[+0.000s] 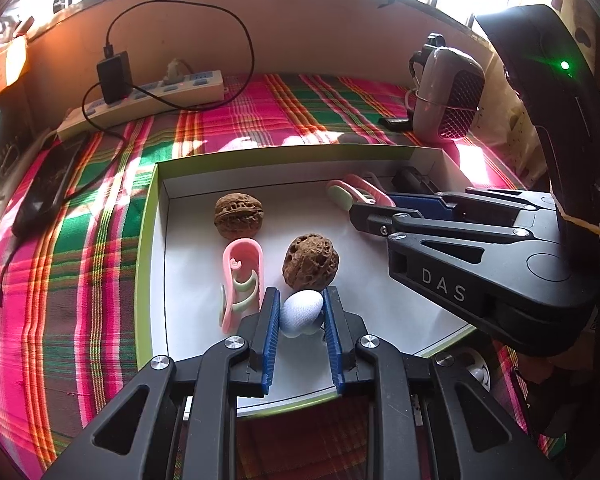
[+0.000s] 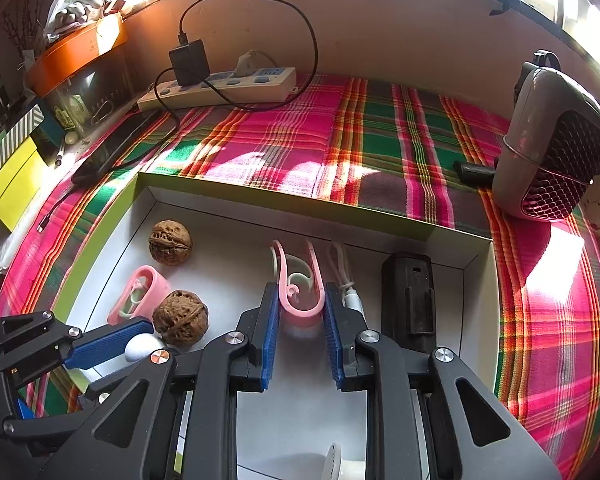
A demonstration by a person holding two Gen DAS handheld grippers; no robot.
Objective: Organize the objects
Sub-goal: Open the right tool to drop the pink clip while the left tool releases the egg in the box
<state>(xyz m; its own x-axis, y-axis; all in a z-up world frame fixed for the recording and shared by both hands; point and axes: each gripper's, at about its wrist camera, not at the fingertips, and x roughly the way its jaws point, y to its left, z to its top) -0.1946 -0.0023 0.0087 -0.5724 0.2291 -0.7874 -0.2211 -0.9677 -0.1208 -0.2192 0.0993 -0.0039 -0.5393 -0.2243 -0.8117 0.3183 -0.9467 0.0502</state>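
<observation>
A shallow white tray with a green rim (image 1: 148,216) (image 2: 260,194) lies on the plaid cloth. My left gripper (image 1: 300,312) is shut on a small white egg-shaped object (image 1: 300,312), low over the tray; it shows in the right wrist view (image 2: 144,346) too. Two walnuts (image 1: 238,216) (image 1: 310,262) and a pink clip (image 1: 242,276) lie beside it. My right gripper (image 2: 302,312) is shut on another pink clip (image 2: 300,304) in the tray, seen from the left wrist view (image 1: 360,192).
A black block (image 2: 410,300) and a white cable (image 2: 346,284) lie in the tray right of the right gripper. A power strip (image 2: 220,88) with charger, a phone (image 1: 46,192), and a grey fan heater (image 2: 552,144) stand on the cloth.
</observation>
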